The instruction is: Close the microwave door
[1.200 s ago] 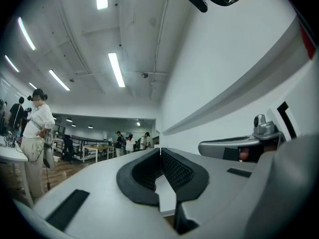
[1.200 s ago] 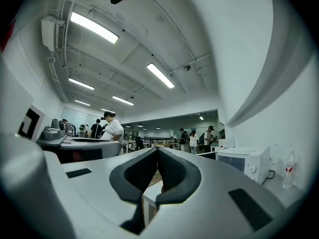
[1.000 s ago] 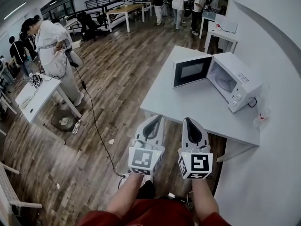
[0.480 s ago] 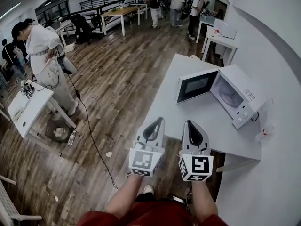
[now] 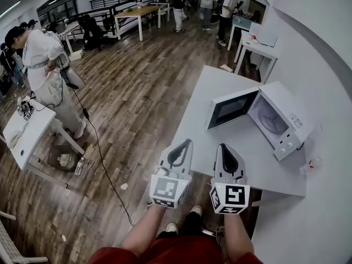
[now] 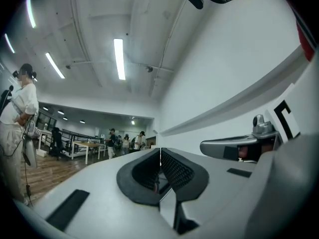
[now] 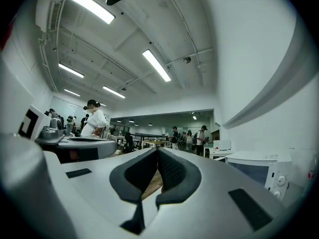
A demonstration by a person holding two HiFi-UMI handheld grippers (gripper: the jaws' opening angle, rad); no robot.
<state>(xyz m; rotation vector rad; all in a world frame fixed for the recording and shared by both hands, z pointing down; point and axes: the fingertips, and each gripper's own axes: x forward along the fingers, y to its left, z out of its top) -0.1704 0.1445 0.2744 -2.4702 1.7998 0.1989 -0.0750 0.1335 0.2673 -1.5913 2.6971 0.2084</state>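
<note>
The white boxy microwave is seen on the pale grey worktop, its dark-glass door swung wide open. The left tongs and right tongs are held closed, empty, well apart from it.

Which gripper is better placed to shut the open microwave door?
Probably the right gripper. It is nearer the microwave and its open door, which are on the table to the person's right. The left gripper is farther off. Both are shut and empty.
</note>
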